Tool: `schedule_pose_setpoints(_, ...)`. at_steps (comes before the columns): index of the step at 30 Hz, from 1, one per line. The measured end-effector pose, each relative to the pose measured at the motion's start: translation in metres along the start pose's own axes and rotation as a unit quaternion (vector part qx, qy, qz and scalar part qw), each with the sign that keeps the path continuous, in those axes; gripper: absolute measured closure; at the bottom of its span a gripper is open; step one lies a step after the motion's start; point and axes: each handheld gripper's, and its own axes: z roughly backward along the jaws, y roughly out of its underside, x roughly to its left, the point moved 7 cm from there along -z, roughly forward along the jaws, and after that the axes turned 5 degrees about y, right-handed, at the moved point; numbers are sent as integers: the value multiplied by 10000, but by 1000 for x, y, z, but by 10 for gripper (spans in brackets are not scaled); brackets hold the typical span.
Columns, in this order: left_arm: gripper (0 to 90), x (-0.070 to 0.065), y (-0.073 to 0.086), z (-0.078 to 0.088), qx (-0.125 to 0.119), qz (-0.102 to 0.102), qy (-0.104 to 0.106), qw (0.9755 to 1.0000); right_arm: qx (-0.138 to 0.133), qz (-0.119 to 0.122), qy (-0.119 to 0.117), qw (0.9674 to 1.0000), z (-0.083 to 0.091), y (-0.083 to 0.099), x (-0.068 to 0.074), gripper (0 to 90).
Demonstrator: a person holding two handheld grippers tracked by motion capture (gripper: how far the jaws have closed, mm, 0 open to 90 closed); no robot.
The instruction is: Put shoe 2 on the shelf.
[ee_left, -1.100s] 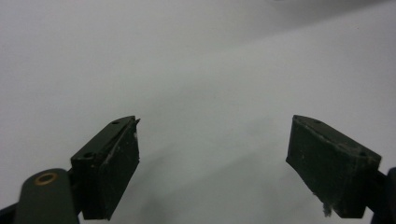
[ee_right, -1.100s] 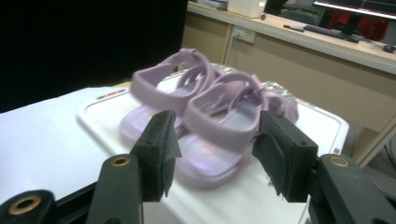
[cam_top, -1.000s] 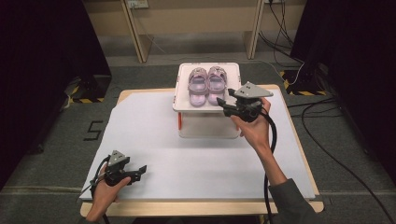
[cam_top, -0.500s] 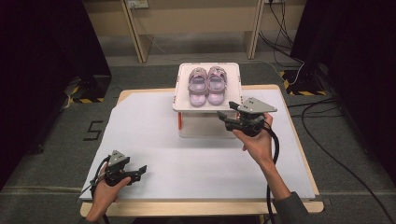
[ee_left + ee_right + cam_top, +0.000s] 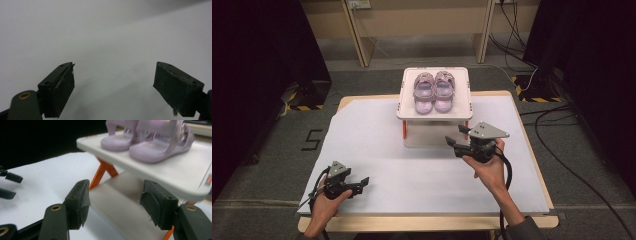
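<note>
Lilac sandals (image 5: 434, 92) on rack (image 5: 464, 107), above right gripper (image 5: 458, 137); fingers just opening, empty.

Each hand carries a black gripper: the left gripper (image 5: 362, 183) and the right gripper (image 5: 455, 138) both wear a grey three-cornered plate on top and trail a black cable. Their fingers (image 5: 78, 202) are blocky black pads with small screw holes, hinged on brass-ringed pivots. A grey sleeve (image 5: 524, 231) covers the right forearm.

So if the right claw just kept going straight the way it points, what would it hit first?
Probably the white stand: the open right claw aims at its lower front, under the shelf with the purple sandals. Depth is unclear.
</note>
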Motion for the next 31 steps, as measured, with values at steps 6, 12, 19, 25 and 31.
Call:
schedule_pose_setpoints(6, 163, -2, -3, 0, -12, -50, -20, 10000, 223, -25, -64, 9997, 2, 33, 7, 385)
schedule_pose_setpoints(12, 164, -1, 0, 0, 8, -45, -3, 10000, 490, -186, -89, 9986, 5, 64, 8, 376)
schedule_pose_setpoints(19, 164, -3, -1, 0, 2, -84, 5, 10000, 665, -225, -99, 9975, 11, 80, 10, 368)
schedule_pose_setpoints(25, 164, -2, -1, 0, 6, -77, 4, 10000, 745, -265, -101, 9968, 12, 88, 9, 362)
schedule_pose_setpoints(31, 164, -2, -1, 0, 4, -86, 9, 10000, 795, -266, -87, 9964, 11, 93, 9, 348)
